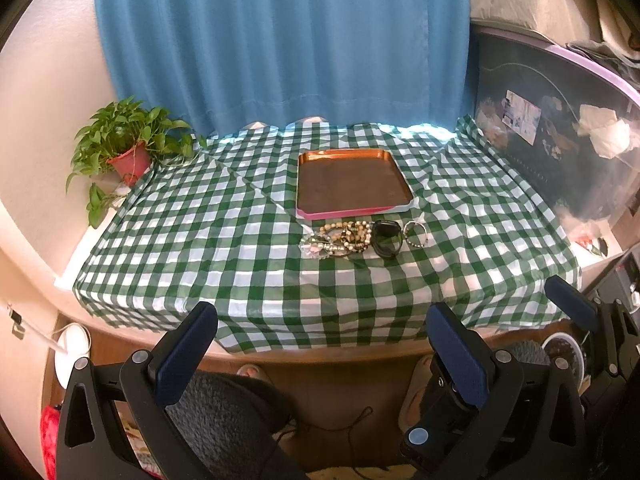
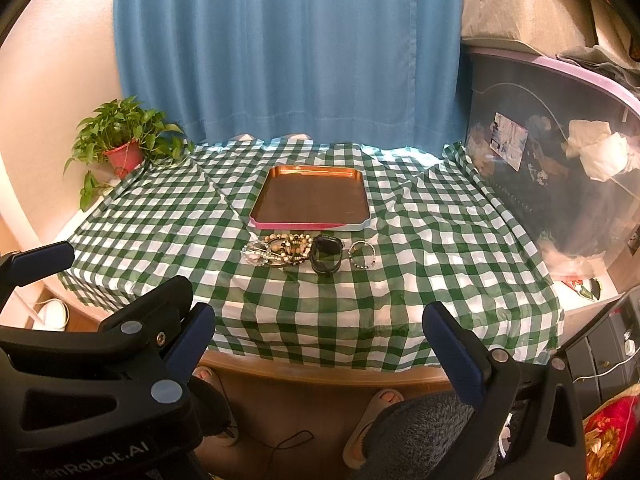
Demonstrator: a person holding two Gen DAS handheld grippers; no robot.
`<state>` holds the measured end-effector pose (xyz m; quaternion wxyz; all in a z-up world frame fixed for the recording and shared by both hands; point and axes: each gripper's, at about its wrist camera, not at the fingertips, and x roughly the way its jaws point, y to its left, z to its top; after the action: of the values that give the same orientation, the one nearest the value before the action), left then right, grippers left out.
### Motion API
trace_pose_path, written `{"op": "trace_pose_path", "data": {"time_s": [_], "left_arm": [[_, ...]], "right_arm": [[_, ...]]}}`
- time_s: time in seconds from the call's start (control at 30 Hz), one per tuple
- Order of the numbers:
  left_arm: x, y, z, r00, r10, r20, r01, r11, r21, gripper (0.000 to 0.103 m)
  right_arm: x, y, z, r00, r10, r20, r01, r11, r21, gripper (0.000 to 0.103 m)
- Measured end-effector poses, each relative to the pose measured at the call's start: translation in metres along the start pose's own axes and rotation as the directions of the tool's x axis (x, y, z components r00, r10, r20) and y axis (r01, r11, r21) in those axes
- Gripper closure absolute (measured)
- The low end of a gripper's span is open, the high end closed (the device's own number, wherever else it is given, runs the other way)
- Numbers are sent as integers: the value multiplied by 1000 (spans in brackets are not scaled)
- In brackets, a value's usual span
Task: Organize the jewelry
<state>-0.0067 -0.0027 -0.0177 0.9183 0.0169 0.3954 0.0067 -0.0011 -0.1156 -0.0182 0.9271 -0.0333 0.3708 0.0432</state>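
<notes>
Green-and-white gingham covers the table (image 1: pixel 248 248), a creased tablecloth hanging over the near wooden edge. Toward the back of the cloth sits a copper-coloured tray (image 1: pixel 354 210) with a pink outer rim, its dark bottom bare. Just in front of the tray's near edge, on the cloth, the jewelry lies in a short row: at the left a clear crystal-bead bracelet (image 1: pixel 314 246), touching it a heap of tan and dark beaded bracelets (image 1: pixel 352 236), then a black smartwatch (image 1: pixel 386 238) with its strap looped, and at the right end, slightly apart, a thin beaded bangle (image 1: pixel 416 234). None of these pieces is inside the tray. The left gripper (image 1: pixel 320 350) is held low before the near table edge, its blue-padded jaws spread wide with nothing between them. The right gripper (image 2: pixel 320 344) hangs at a similar height, just beside the left one, its jaws also wide apart and empty; each camera catches part of the other tool at its side. Behind the table hangs a blue curtain (image 1: pixel 280 40). A potted green plant (image 1: pixel 128 140) in a red pot stands at the far left corner, and a large translucent storage bin (image 1: pixel 560 152) with a lilac rim stands against the table's right side.
</notes>
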Motion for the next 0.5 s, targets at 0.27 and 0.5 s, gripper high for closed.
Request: {"op": "trace_pose_path", "data": {"time_s": [0.27,0.5], "left_arm": [[1,-1,-2,1000,-1,-6,1,1000,-2,0],[18,-6,-11,999,2,-37,-2,1000,2,0]], "right_arm": [[2,0,0,1000,2,-2,-2,1000,1,0],[17,3,-5,1000,3,-21,-3,1000,-3,0]]}}
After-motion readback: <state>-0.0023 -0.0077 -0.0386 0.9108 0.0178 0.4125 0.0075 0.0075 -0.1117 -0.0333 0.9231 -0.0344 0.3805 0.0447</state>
